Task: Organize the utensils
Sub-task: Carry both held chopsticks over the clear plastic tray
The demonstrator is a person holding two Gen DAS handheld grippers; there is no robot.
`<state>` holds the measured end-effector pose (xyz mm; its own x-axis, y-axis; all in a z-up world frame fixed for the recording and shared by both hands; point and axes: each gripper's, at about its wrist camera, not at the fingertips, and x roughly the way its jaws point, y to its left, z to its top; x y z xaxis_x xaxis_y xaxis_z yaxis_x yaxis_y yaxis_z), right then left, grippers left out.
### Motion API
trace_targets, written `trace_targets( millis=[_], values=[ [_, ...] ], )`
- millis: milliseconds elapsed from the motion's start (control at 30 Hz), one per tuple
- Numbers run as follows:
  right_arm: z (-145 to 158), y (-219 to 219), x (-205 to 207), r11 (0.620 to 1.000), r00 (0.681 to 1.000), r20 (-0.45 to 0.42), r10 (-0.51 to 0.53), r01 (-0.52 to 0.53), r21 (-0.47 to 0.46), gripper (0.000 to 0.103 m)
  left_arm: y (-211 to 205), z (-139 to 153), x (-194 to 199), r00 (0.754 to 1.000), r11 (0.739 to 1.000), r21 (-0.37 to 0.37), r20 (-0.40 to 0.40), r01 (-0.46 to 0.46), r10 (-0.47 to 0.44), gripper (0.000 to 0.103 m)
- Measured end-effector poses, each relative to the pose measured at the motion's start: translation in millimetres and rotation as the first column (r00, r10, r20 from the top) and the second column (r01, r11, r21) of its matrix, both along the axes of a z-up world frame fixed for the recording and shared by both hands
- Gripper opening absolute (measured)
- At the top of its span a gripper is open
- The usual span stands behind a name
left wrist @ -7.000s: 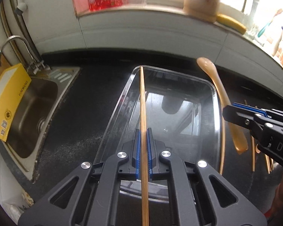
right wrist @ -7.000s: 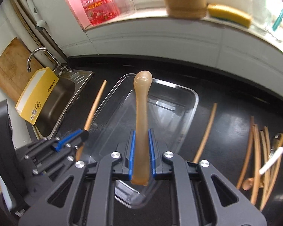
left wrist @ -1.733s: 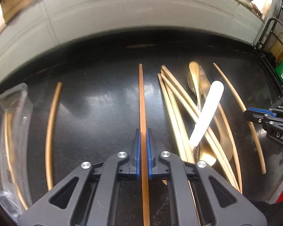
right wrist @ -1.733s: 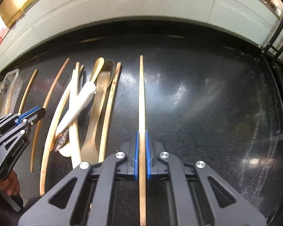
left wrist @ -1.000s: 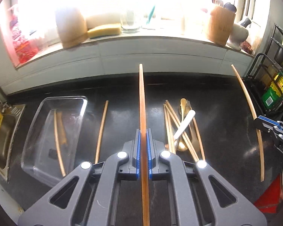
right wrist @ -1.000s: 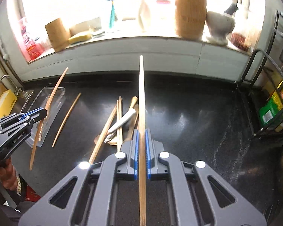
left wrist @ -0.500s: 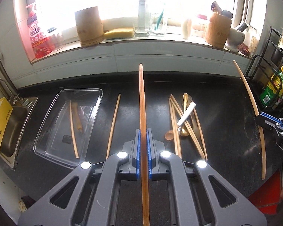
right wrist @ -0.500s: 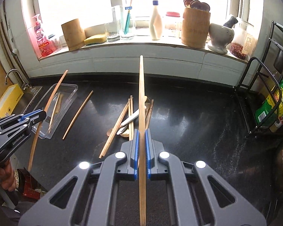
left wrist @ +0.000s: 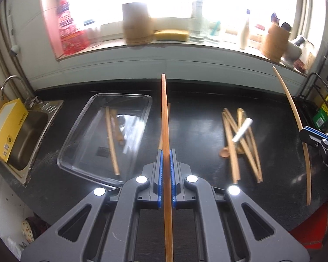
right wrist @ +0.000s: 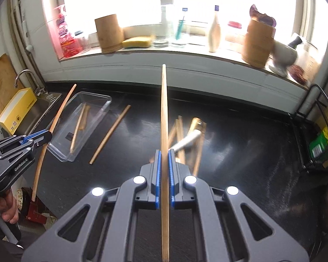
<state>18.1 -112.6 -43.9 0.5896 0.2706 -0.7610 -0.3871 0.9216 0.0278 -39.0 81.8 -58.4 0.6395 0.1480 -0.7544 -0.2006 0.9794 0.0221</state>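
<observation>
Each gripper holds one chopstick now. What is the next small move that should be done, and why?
Probably carry the left gripper leftward over the clear tray and lower it there before opening. Its chopstick is clamped and lifted over the black counter just right of the tray, which already holds two wooden pieces. The right gripper, shut on its own chopstick, can follow.

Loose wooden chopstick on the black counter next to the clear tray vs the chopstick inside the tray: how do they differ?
The loose wooden chopstick lies bare on the black counter, outside the clear plastic tray; the chopstick in the tray rests on its floor. The loose one lies alone; the tray one has a second wooden utensil beside it. Shared: both are pale wood, lie flat, slant much the same way in the right wrist view, and neither is gripped.
</observation>
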Motion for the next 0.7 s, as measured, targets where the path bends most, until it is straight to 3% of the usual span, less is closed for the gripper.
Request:
trace_targets(
  millis=[467, 700],
  values=[
    [6, 146, 23, 0.982, 0.983, 0.015, 0.184, -0.185, 0.041, 0.007, 116, -6, -7, 0.989, 0.989, 0.005, -0.011, -0.147, 0.147, 0.005],
    [-5, 221, 32, 0.960, 0.961, -0.043, 0.272, -0.267, 0.090, 0.007, 157, -13, -1, 0.981, 0.982, -0.001, -0.028, -0.190, 0.190, 0.005]
  ],
)
